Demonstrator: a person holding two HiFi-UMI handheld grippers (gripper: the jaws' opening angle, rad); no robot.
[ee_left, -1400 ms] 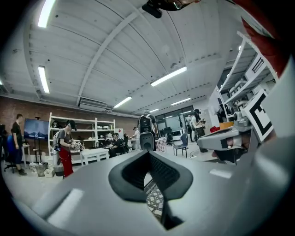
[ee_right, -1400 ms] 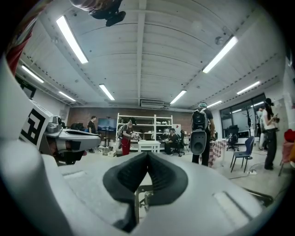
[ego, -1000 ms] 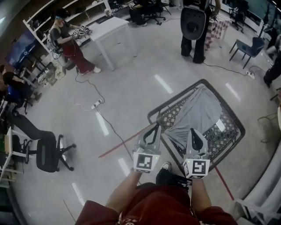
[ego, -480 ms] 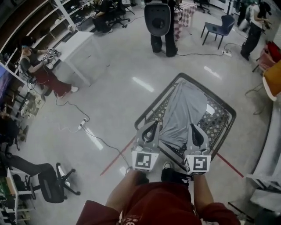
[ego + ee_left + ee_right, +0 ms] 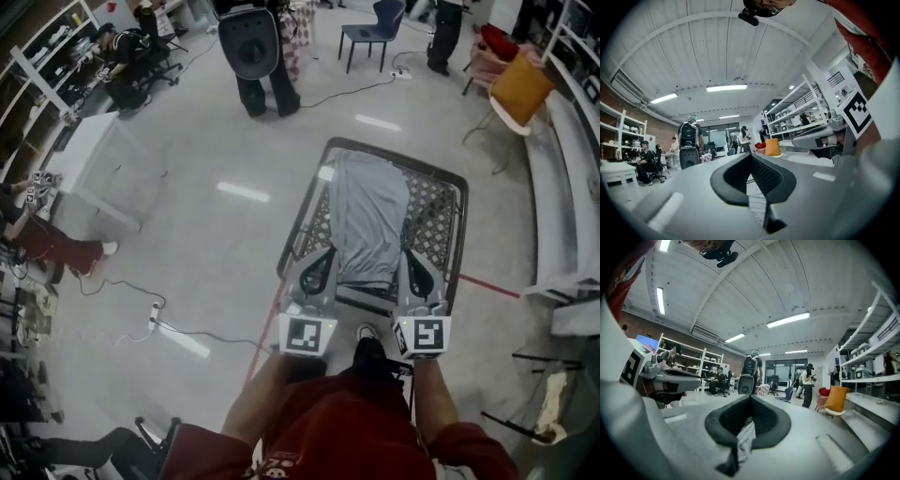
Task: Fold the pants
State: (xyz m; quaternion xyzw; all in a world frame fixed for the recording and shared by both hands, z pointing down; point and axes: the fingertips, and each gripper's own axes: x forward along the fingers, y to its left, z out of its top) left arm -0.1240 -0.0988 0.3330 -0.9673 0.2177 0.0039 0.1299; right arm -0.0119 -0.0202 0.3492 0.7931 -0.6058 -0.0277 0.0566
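Grey pants (image 5: 370, 220), spread lengthwise over wire cart (image 5: 434, 211)

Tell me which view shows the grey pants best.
The head view: the pants show nearly whole, spread along the patterned table. The left gripper view shows only a sliver clamped in the left tool; the right gripper view likewise, in the right tool.

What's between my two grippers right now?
In the head view, the grey pants span the gap between the left gripper and right gripper; each is shut on the pants' near edge.
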